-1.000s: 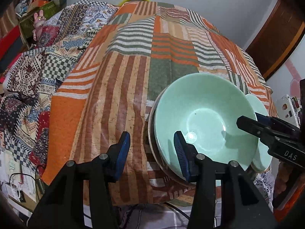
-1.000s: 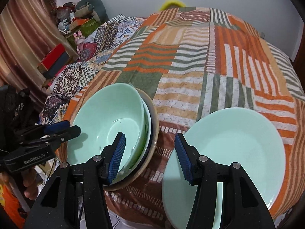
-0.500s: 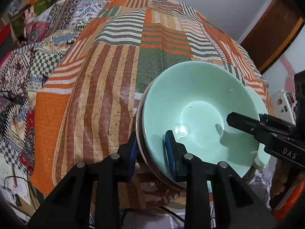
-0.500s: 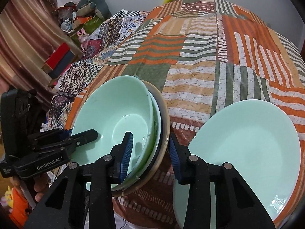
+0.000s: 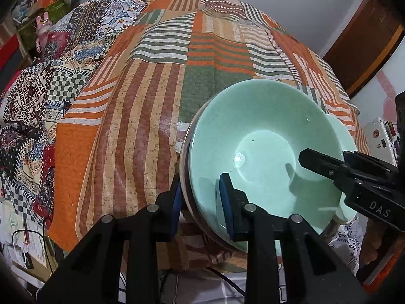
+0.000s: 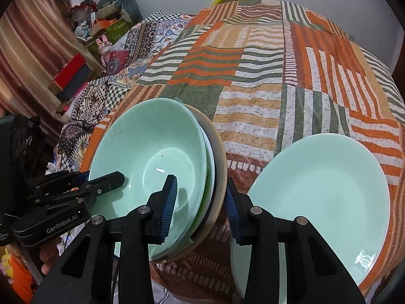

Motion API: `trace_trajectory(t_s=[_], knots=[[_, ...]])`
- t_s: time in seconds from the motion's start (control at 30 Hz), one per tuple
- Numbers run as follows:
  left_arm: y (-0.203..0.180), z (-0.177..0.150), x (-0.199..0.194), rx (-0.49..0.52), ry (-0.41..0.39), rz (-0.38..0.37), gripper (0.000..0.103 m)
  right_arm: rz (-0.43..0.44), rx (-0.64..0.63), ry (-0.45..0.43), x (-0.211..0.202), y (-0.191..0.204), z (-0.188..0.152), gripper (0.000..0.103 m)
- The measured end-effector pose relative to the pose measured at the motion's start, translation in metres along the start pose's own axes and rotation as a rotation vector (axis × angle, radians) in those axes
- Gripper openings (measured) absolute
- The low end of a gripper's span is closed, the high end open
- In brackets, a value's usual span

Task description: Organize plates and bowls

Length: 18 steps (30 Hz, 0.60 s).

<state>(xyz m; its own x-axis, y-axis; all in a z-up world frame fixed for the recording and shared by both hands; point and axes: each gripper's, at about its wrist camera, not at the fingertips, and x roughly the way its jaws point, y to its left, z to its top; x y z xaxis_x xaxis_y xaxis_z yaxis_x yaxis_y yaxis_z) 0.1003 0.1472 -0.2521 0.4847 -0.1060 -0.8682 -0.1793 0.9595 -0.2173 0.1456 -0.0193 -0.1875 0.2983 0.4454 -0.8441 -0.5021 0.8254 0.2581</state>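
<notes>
Bowls, pale green and glossy, sit nested (image 6: pixel 152 157) on a tan-rimmed dish near the cloth's front edge, and I have the stack by both sides. My left gripper (image 5: pixel 200 202) pinches the rim at nine o'clock, my right gripper (image 6: pixel 200 200) pinches it at three; both have just closed onto it. I'd lift level and together (one hand leading would tip the top bowl out). Just beside, at three o'clock, lies a pale green flat plate (image 6: pixel 319 192), close enough to clip. Beyond stretches the orange and green striped patchwork cloth (image 6: pixel 265 76), bare.
</notes>
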Motion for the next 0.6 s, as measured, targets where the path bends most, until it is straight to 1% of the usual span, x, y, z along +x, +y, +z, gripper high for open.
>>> trace_trajectory(t_s=[0.17,0.3,0.6], knots=[[-0.006,-0.002,-0.009,0.011,-0.008,0.009,0.029,0.018,0.027,-0.004,-0.006,-0.002,-0.001,0.034],[-0.01,-0.003,-0.019,0.016,-0.023,0.003,0.029,0.02,0.033,-0.027,-0.016,-0.002,-0.002,0.034],[-0.034,0.002,-0.058,0.051,-0.118,-0.007,0.029,0.03,0.054,-0.109,-0.049,-0.005,0.001,0.034]])
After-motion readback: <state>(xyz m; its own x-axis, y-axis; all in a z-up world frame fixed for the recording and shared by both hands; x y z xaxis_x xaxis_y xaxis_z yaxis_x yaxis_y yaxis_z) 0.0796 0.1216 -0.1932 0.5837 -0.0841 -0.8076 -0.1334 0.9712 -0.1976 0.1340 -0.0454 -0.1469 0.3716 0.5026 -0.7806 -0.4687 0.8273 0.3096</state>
